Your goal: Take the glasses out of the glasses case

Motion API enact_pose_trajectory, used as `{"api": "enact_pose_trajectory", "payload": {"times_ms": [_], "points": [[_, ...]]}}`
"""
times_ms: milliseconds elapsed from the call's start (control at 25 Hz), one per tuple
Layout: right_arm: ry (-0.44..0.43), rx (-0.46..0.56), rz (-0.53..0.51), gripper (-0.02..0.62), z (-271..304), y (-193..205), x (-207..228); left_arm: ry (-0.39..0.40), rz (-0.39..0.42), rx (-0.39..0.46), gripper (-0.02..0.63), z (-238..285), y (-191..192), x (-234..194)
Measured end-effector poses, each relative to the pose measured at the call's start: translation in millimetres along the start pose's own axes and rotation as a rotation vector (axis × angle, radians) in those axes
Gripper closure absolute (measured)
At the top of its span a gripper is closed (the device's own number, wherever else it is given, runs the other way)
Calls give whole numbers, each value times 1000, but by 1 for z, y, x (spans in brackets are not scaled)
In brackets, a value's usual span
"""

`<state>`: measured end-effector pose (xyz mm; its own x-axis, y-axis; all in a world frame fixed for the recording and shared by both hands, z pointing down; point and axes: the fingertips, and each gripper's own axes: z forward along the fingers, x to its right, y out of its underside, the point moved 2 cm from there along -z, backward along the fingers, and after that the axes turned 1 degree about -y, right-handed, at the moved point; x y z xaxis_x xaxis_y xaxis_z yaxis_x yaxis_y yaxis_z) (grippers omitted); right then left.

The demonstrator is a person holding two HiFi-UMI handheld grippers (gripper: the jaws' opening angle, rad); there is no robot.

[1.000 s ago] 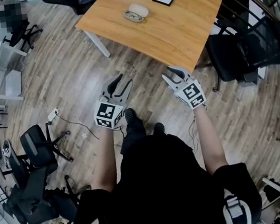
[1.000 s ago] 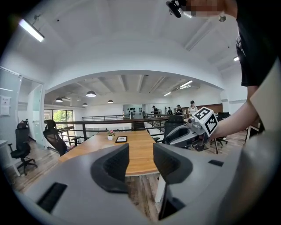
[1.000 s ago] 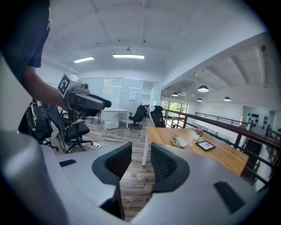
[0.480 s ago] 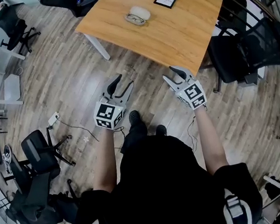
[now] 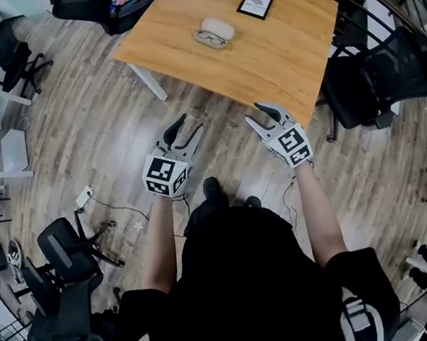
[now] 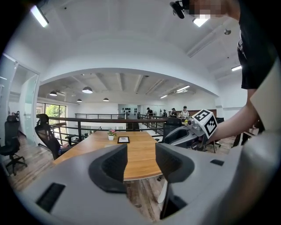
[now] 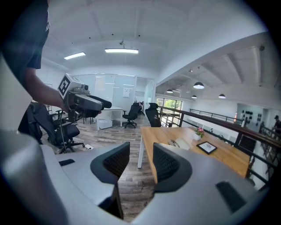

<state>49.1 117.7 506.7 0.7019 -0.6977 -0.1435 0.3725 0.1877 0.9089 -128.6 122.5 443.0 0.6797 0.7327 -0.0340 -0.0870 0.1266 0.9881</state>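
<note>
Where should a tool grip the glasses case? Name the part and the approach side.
Probably across its narrow width at mid-length, from above: the glasses case is a rounded oval lying flat, and the glasses lie along its near side.

Surface edge now nearer the left tongs and right tongs, glasses case and glasses sitting lower in the head view, both tongs' jaws just opening wider, nothing between them, the right then closing slightly

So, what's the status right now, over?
Left gripper and right gripper: jaws just been opening, both empty, short of the table. Glasses case on it, untouched, glasses at its edge. Nothing in the way.
</note>
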Motion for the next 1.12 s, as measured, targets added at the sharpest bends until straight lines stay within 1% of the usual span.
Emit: {"api": "enact_pose_trajectory", "payload": {"times_ms": [240,360,480,640,720,880,960,1120], "points": [[44,-17,25,423,26,-8,-2,50,-11,0,397,3,3,-34],[57,-24,35,440,36,-9,-6,76,-21,-7,397,4,9,-45],[74,-23,37,442,43,-10,-4,98,-16,-14,397,5,11,-53],[103,-26,65,445,50,-10,-3,126,-3,-31,397,5,13,-63],[110,-25,71,446,56,-9,-2,124,-6,-37,397,6,15,-71],[97,-30,80,456,66,-3,5,119,-11,-48,397,15,19,-78],[89,-27,85,471,72,-2,13,111,-13,-49,397,22,18,-82],[68,-15,72,469,88,-7,39,89,-17,-63,397,42,19,-94]]}}
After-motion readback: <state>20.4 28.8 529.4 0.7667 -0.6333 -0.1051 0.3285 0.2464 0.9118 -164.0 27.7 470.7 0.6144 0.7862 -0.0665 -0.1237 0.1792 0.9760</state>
